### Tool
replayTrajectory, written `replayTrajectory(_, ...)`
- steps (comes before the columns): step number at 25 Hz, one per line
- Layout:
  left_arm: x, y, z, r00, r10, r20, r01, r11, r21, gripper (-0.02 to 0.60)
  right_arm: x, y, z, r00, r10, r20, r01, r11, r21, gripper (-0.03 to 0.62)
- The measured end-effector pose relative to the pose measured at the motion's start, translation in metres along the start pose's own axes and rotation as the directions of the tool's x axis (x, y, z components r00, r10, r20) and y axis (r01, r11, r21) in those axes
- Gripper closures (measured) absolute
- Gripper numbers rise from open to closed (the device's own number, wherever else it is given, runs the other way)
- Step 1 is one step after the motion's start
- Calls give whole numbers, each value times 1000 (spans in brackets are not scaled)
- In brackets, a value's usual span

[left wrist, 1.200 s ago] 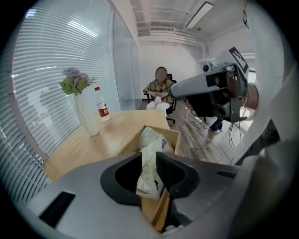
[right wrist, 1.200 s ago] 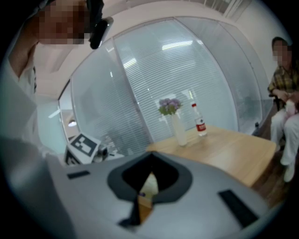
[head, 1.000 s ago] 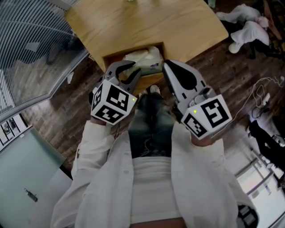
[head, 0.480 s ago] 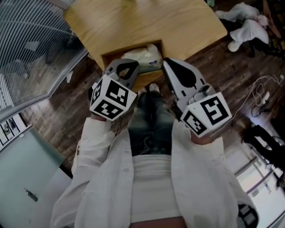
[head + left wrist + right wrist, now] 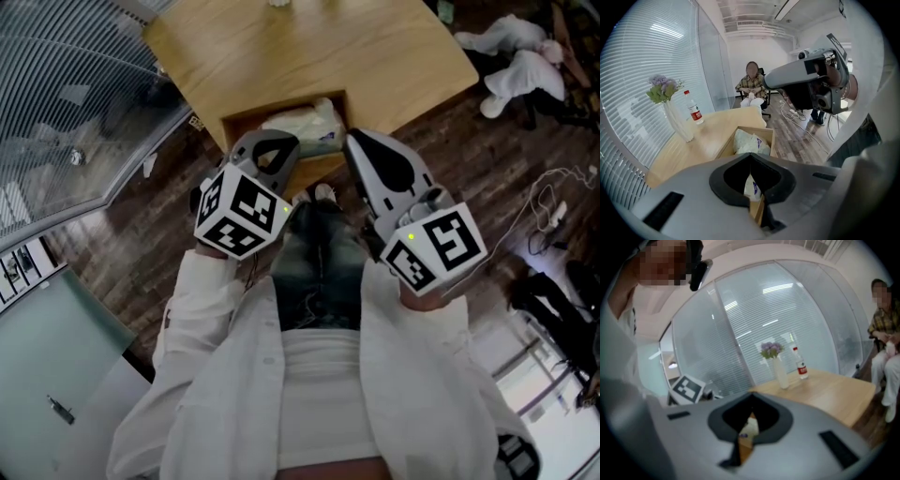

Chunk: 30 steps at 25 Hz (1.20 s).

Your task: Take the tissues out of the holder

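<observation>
The holder (image 5: 236,124) is a wooden box set at the near edge of the wooden table (image 5: 375,47). White plastic-wrapped tissue packs (image 5: 305,120) lie inside it, also seen in the left gripper view as tissue packs (image 5: 749,139) inside the holder's rim (image 5: 755,128). My left gripper (image 5: 281,139) hovers just in front of the holder, shut, with nothing between its jaws (image 5: 750,154). My right gripper (image 5: 350,137) hangs beside the holder's right end, also shut and empty (image 5: 751,394). Through its jaw loop I glimpse a bit of tissue pack (image 5: 750,428).
A white vase with purple flowers (image 5: 675,117) and a water bottle (image 5: 695,111) stand further back on the table. A person sits on a chair (image 5: 752,86) beyond it. White soft toys (image 5: 520,56) and cables (image 5: 548,202) lie on the wood floor to the right. A glass wall with blinds (image 5: 66,94) is left.
The left gripper's jaws stood apart a second ago and have shut. It has edged slightly right. The right gripper has hardly moved.
</observation>
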State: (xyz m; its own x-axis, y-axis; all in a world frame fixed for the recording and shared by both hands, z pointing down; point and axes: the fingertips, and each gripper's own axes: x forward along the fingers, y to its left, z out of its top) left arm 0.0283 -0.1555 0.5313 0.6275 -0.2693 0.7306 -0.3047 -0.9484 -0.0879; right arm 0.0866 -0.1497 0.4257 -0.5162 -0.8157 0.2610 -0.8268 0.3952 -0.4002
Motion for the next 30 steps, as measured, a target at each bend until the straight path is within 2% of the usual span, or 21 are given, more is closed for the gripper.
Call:
replayTrajectory(9, -29, 18, 18, 994, 69, 87, -67, 997, -30, 574, 9, 18, 21, 999, 34, 26, -32, 997, -67, 582)
replayTrajectory(17, -67, 32, 44, 973, 123, 194, -111, 991, -68, 574, 12, 37, 54, 997, 56, 56, -46, 986, -161, 582)
replayTrajectory(21, -89, 46, 72, 945, 144, 292, -118, 988, -103, 574, 18, 40, 79, 993, 79, 93, -58, 976, -211, 582)
replayTrajectory(26, -114, 57, 99, 907, 186, 378, -153, 981, -115, 574, 16, 42, 111, 984, 96, 152, -54, 963, -263, 582)
replayTrajectory(30, -138, 70, 120, 851, 227, 474, -165, 972, -169, 574, 19, 50, 137, 973, 121, 198, -54, 947, -316, 582)
